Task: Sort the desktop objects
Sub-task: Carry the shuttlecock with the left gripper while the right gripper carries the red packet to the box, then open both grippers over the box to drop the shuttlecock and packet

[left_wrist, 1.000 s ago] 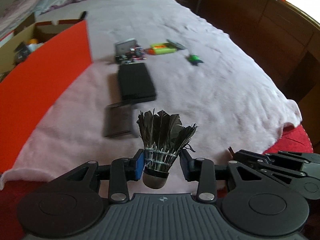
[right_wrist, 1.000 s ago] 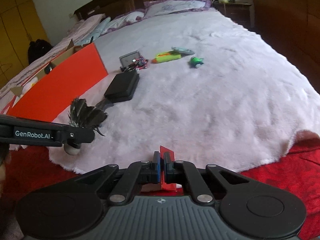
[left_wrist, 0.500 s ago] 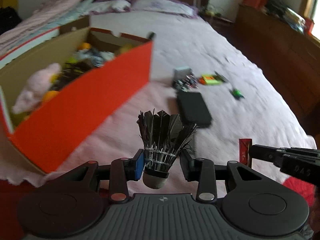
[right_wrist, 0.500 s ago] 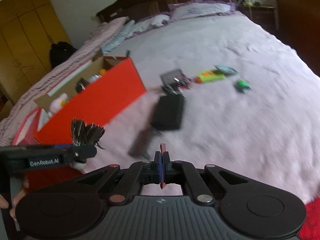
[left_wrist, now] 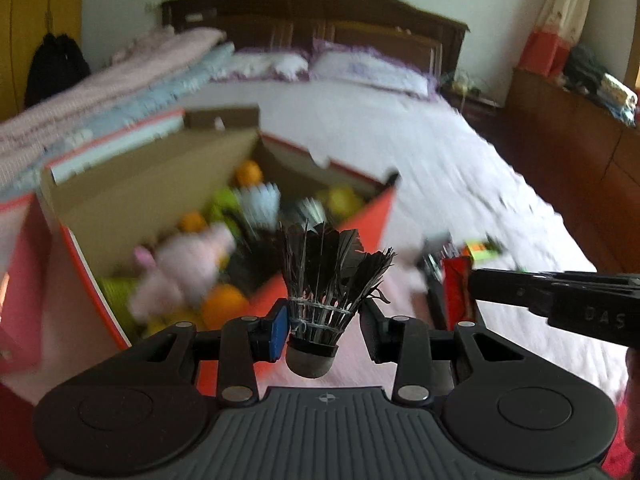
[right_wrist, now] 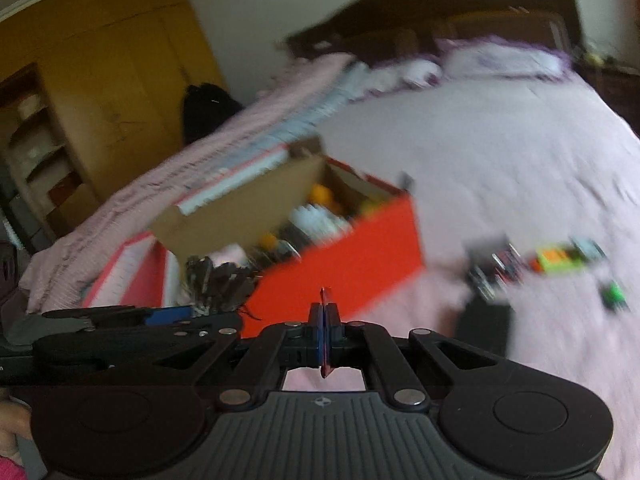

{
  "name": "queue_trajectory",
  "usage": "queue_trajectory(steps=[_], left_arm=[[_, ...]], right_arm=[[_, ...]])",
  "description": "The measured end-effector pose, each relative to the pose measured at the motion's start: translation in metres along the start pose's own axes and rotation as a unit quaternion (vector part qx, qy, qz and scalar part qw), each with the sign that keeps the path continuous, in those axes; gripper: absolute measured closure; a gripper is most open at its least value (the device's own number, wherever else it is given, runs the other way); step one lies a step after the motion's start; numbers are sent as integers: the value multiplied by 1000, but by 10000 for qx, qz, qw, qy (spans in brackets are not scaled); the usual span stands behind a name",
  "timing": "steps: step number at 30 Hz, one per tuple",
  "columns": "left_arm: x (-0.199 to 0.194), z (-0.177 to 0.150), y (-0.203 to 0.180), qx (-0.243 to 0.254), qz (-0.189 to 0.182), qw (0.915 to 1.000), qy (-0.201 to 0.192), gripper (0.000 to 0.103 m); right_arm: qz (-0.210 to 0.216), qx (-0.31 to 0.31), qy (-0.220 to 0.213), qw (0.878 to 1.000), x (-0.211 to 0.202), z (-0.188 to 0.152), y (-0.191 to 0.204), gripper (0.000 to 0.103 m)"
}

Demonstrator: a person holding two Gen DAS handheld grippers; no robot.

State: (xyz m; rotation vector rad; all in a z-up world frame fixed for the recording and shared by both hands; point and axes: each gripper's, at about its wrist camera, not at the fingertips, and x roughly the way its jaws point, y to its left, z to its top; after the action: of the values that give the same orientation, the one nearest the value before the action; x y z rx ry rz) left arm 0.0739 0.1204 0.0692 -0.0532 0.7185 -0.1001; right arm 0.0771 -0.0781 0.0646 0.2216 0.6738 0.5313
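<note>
Shuttlecock [left_wrist: 320,288] in left claw [left_wrist: 323,330] — near box rim [left_wrist: 360,212], bedspread [left_wrist: 400,140] beyond.

Motion blur smears the toys inside the red cardboard box [left_wrist: 360,224] and the small things lying on the bed [right_wrist: 520,160] beyond recognition, while the thin red card [right_wrist: 325,336] shows only edge-on, so its face stays unreadable.
</note>
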Motion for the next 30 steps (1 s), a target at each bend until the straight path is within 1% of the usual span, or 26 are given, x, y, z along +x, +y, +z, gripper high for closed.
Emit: queue_trajectory(steps=[2, 4, 5, 6, 7, 8, 9, 10, 12, 13, 14, 15, 17, 18, 21, 25, 28, 30], left_arm=[[5, 20, 13, -5, 116, 9999, -50, 63], [15, 40, 24, 31, 208, 9998, -3, 59], [22, 49, 28, 72, 239, 9997, 24, 50], [30, 58, 32, 115, 304, 9994, 74, 37], [37, 66, 35, 146, 413, 9990, 125, 32], [43, 71, 37, 164, 538, 9983, 163, 29], [48, 75, 37, 185, 649, 9975, 198, 29], [51, 77, 37, 200, 716, 9970, 218, 28], [50, 77, 34, 181, 700, 9972, 184, 22], [48, 75, 31, 185, 643, 9976, 148, 21], [46, 72, 28, 210, 602, 9979, 137, 18], [46, 68, 23, 264, 590, 9978, 153, 18], [46, 58, 10, 433, 595, 9970, 220, 17], [45, 52, 2, 535, 574, 9966, 257, 17], [42, 31, -24, 742, 433, 9957, 334, 14], [39, 8, -50, 806, 157, 9954, 489, 14], [35, -10, -62, 722, -25, 9956, 589, 12], [34, -22, -67, 619, -128, 9957, 678, 11]], right_arm=[[164, -208, -146, 9995, 14, 22, 16, 101], [301, -335, -261, 9986, 33, 45, 29, 101], [370, -374, -312, 9981, 45, 58, 35, 101], [394, -391, -346, 9979, 58, 70, 39, 99], [366, -398, -362, 9979, 69, 79, 42, 96], [337, -404, -379, 9979, 80, 88, 45, 86], [248, -378, -369, 9983, 90, 96, 47, 77], [138, -318, -344, 9988, 95, 100, 47, 76], [39, -223, -335, 9992, 94, 100, 44, 74], [28, -212, -354, 9991, 88, 95, 40, 71], [17, -200, -374, 9991, 83, 90, 37, 63], [-29, -211, -375, 9991, 77, 83, 32, 60], [-205, -262, -351, 9988, 63, 65, 21, 60], [-294, -209, -342, 9988, 55, 55, 14, 57], [-496, 128, -275, 9983, 30, 25, -10, 54], [-685, 703, -183, 9950, 4, -9, -42, 51], [-823, 934, -82, 9922, -13, -35, -59, 51], [-960, 976, -13, 9906, -24, -53, -69, 49]])
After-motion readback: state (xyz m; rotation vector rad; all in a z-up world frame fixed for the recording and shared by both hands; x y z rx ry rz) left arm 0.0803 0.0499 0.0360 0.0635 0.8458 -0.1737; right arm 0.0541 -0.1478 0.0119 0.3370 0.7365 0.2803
